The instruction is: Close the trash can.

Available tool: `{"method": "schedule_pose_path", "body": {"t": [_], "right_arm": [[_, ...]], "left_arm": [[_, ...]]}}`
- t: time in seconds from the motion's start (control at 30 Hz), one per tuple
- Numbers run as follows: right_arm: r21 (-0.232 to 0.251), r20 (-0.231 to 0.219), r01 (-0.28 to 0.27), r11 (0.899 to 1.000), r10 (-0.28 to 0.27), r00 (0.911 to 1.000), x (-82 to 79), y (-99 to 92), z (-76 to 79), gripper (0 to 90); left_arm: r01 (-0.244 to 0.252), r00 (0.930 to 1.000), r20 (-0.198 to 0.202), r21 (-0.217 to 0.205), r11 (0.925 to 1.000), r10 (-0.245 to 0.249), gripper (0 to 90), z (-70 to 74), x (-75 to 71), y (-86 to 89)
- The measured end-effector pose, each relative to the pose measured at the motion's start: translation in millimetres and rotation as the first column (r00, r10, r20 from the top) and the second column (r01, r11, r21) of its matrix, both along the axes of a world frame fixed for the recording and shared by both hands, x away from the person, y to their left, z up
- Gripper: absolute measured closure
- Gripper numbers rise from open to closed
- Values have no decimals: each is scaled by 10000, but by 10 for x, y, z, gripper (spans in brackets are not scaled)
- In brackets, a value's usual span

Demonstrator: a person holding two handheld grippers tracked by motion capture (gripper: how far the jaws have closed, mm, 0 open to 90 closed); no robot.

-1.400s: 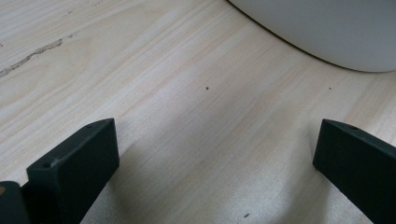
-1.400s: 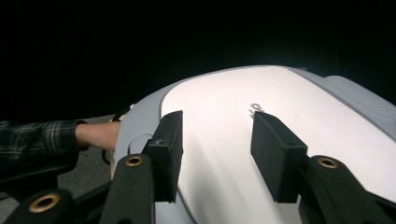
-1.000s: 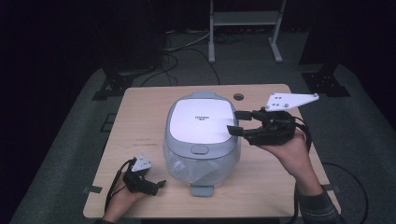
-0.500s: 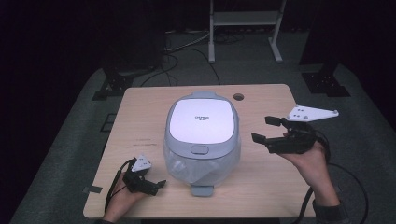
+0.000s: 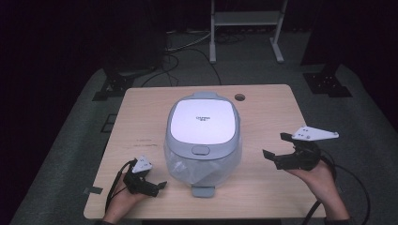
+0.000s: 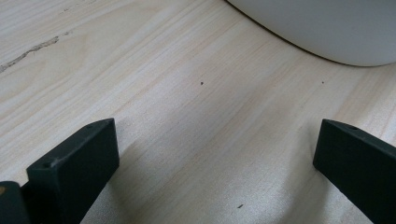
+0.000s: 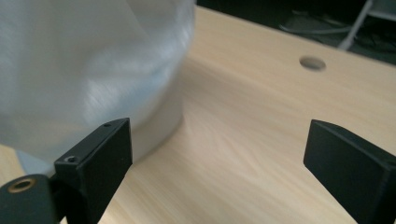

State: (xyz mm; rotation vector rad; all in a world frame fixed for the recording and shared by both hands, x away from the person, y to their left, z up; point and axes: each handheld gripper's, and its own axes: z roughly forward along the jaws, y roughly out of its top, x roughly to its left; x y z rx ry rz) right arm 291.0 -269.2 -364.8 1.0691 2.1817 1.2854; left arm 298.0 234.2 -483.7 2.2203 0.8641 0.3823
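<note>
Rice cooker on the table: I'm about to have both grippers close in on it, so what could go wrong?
The rice cooker has clear plastic wrap around its body; jaws might slip or tear it. The right gripper sits near the table edge, so its trailing cable could snag.

Rice cooker (image 5: 202, 136) is sitting mid-table (image 5: 272, 112), nearer the front edge. Left gripper (image 5: 151, 183) is lying at the front-left corner; right gripper (image 5: 277, 147) is sitting right of the cooker. Cable hole (image 5: 240, 97) is lying behind the cooker, near the back edge.
</note>
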Motion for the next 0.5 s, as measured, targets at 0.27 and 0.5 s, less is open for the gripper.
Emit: {"method": "schedule_pose_path", "body": {"t": [0.27,0.5], "right_arm": [[-615,-597,543,9966,-580,9965,-25,-118,-399,70],[-1079,-907,738,9914,-838,9923,-52,-174,-715,70]], "left_arm": [[9,10000,-4,1,10000,-9,0,0,0,0],[19,10000,5,-26,10000,-19,0,-1,-2,-3]]}}
